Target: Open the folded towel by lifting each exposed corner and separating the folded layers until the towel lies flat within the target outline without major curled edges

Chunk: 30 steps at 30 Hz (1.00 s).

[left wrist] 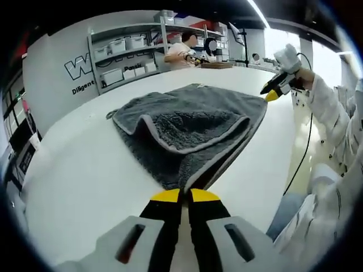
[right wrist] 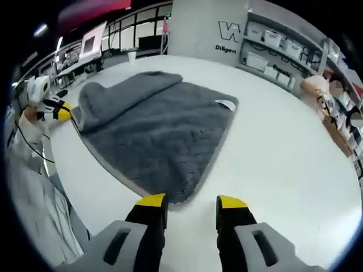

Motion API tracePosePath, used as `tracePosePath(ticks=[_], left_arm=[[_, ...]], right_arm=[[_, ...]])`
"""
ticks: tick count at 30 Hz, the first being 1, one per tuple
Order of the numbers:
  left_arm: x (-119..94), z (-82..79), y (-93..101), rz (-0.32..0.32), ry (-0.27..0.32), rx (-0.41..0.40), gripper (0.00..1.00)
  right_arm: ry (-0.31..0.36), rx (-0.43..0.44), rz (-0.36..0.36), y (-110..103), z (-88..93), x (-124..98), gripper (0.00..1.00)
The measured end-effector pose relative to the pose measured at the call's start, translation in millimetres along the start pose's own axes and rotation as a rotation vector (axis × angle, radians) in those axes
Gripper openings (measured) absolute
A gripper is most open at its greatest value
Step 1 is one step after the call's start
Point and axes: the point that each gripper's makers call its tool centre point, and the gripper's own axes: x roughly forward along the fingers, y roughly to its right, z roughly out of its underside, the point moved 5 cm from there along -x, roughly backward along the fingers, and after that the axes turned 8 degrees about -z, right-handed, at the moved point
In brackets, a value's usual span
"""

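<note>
Currently the left gripper (left wrist: 185,196), low centre, pinches the grey towel's (left wrist: 187,127) near corner; the right gripper (right wrist: 191,203) gapes beside another corner, next needing closing there.

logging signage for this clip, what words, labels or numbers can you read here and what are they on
"W": big outlined letter on the grey wall, cut off by the shelf in the left gripper view.
"Diligent": small dark text under it on that wall; it reads "Diligen" in the right gripper view.
Text behind the shelf bins: partly hidden, unreadable.
White tag on the towel: too small to read.
</note>
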Motion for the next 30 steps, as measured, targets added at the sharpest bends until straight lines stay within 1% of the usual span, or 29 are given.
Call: tracePosePath(ticks=[3,7,10,12,14,21,25,30], left_arm=[[0.0,0.1,-0.1,-0.001,0.000,-0.001,0.04],[-0.1,0.1,0.0,-0.003,-0.001,0.001,0.04],[-0.1,0.0,0.0,-0.004,-0.002,0.003,0.04],[-0.1,0.0,0.3,-0.004,-0.002,0.004,0.04],[-0.1,0.0,0.3,-0.005,-0.003,0.005,0.04],[-0.2,-0.3,0.8,-0.001,-0.003,0.004,0.04],[-0.2,-0.6,1.4,-0.002,-0.004,0.008,0.04],[-1.0,-0.8,1.9,-0.003,-0.006,0.012,0.04]], right_arm=[[-0.007,-0.003,-0.002,-0.8,-0.6,1.7,0.29],[-0.039,-0.026,0.002,-1.2,-1.0,1.6,0.30],[-0.051,-0.038,0.006,-1.2,-1.0,0.9,0.30],[-0.061,-0.035,-0.003,-1.3,-0.1,0.3,0.30],[-0.059,-0.019,-0.005,-0.4,0.8,0.0,0.30],[-0.060,-0.006,-0.004,1.2,4.2,-3.3,0.33],[-0.058,-0.012,-0.002,1.2,4.2,-3.6,0.34],[-0.032,0.007,0.009,4.0,3.7,-7.5,0.38]])
